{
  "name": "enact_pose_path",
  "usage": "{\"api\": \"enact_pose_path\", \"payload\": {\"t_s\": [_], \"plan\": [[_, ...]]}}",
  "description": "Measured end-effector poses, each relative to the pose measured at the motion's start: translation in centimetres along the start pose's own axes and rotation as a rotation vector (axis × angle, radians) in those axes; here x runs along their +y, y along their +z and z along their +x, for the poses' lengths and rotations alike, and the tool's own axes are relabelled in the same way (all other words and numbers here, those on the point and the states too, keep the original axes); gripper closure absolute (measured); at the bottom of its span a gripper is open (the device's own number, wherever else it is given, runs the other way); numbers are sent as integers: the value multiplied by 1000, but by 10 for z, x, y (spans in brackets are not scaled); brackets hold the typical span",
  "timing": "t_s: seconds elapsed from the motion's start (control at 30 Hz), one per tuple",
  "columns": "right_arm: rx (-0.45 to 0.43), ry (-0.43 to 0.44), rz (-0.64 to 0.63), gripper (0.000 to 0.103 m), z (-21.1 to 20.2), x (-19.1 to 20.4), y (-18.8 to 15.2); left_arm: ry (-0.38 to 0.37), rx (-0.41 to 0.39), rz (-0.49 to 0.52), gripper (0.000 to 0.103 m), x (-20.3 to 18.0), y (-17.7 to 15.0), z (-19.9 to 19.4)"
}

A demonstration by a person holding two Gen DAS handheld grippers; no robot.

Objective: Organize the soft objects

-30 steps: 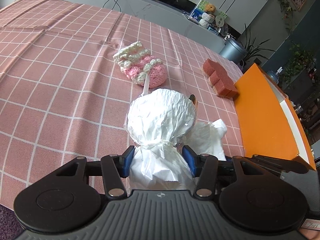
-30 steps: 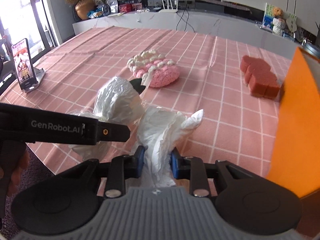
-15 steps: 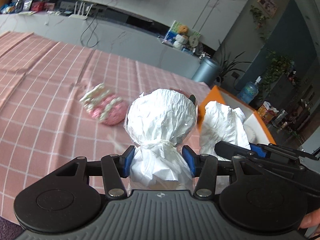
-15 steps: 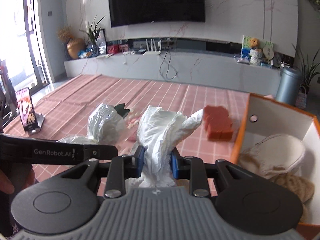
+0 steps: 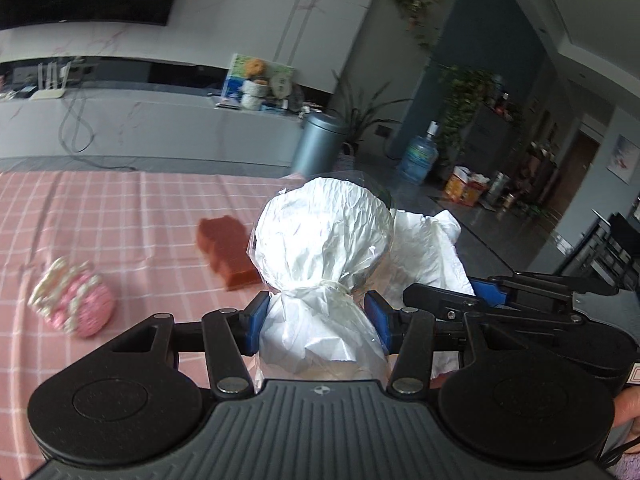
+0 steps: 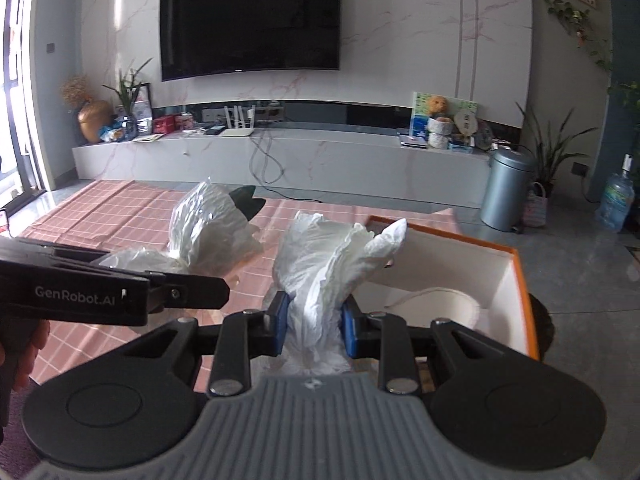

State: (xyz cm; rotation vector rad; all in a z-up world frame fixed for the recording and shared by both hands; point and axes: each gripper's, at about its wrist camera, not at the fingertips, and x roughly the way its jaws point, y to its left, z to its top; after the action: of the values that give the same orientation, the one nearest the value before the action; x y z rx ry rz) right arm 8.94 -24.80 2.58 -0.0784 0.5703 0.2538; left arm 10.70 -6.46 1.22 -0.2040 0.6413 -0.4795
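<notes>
Since a second ago I have lifted both bundles off the pink checked tablecloth (image 5: 100,216), so the orange box (image 6: 520,276), then seen only from its outer side, now shows its white inside. Its near part is hidden; I make out one pale rounded cushion (image 6: 440,304) in it. My left gripper (image 5: 316,316) pinches the tied white bundle (image 5: 320,232) left of the box; my right gripper (image 6: 314,326) clamps the crumpled white wrap (image 6: 328,264) above the box's near corner.

A dark wall-mounted television (image 6: 250,20) hangs on a white marble wall (image 6: 400,40) above a long grey marble console (image 6: 280,156); grey tiled floor (image 6: 580,264), daylight from the left.
</notes>
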Motion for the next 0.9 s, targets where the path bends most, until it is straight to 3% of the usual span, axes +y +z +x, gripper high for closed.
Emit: {"api": "enact_pose_path", "payload": {"t_s": [0.23, 0.43, 0.9], "plan": [[27, -91, 11, 77, 6, -42, 4, -63, 29, 92, 45, -33, 15, 41], [64, -135, 22, 77, 26, -71, 7, -71, 80, 169, 46, -50, 19, 80], [191, -125, 53, 77, 100, -119, 13, -52, 151, 266, 47, -45, 32, 142]]}}
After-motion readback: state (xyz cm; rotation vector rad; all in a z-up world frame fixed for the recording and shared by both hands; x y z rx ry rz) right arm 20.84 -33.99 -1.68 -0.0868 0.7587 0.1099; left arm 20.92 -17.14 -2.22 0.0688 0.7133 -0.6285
